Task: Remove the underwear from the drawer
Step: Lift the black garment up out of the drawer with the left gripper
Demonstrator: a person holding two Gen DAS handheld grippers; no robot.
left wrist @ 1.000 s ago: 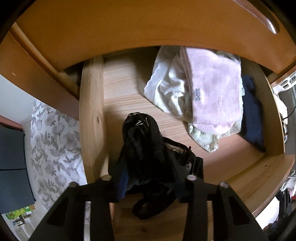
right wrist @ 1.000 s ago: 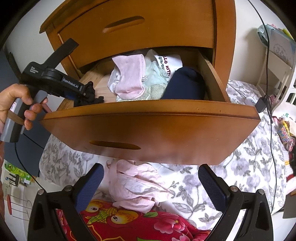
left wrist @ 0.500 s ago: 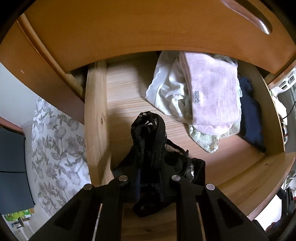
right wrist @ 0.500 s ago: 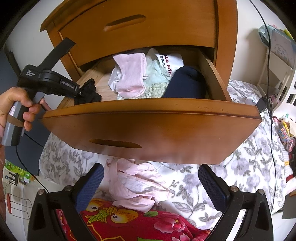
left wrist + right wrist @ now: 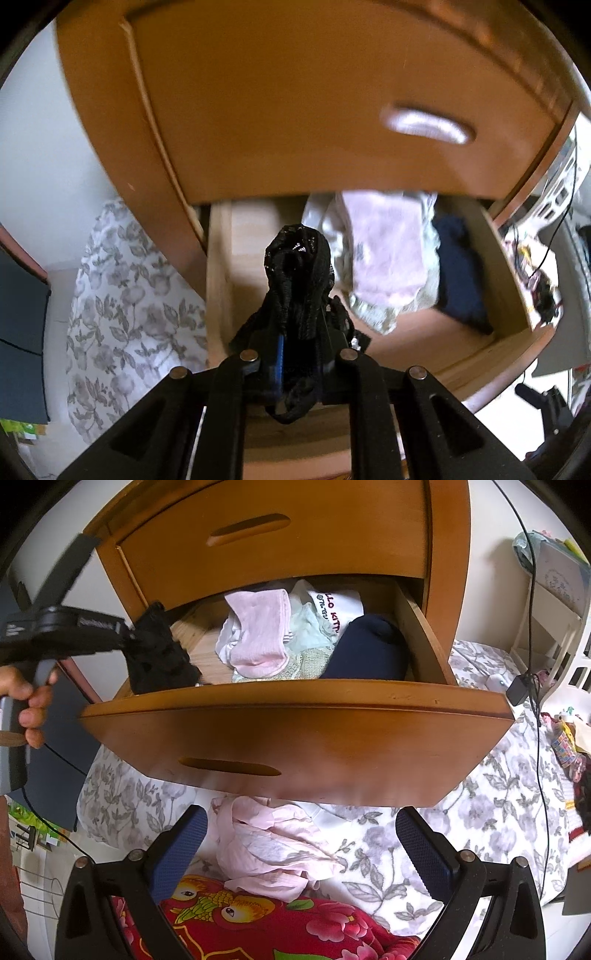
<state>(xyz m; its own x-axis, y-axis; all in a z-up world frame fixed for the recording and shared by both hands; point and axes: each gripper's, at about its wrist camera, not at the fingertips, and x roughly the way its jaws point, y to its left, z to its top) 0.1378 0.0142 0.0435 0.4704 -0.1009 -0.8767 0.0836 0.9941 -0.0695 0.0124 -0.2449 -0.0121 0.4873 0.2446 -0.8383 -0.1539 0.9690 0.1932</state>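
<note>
Black lace underwear (image 5: 297, 266) is pinched between the fingers of my left gripper (image 5: 299, 332), which is shut on it. The garment hangs lifted above the left end of the open wooden drawer (image 5: 295, 734). In the right wrist view the same black underwear (image 5: 159, 657) dangles from the left gripper (image 5: 129, 642), held by a person's hand at the left edge. My right gripper (image 5: 299, 834) stands open below the drawer front, with nothing between its fingers.
Inside the drawer lie a pink garment (image 5: 258, 635), white and pale green pieces, and a navy one (image 5: 365, 650). A closed upper drawer (image 5: 258, 546) overhangs. Below are a floral bedsheet (image 5: 480, 794), a pink garment (image 5: 266, 845) and a red blanket (image 5: 258, 923). A charger cable (image 5: 517, 690) hangs at the right.
The left gripper closed on the black underwear and lifted it off the drawer floor, tilting up toward the upper drawer front. The right gripper stayed where it was.
</note>
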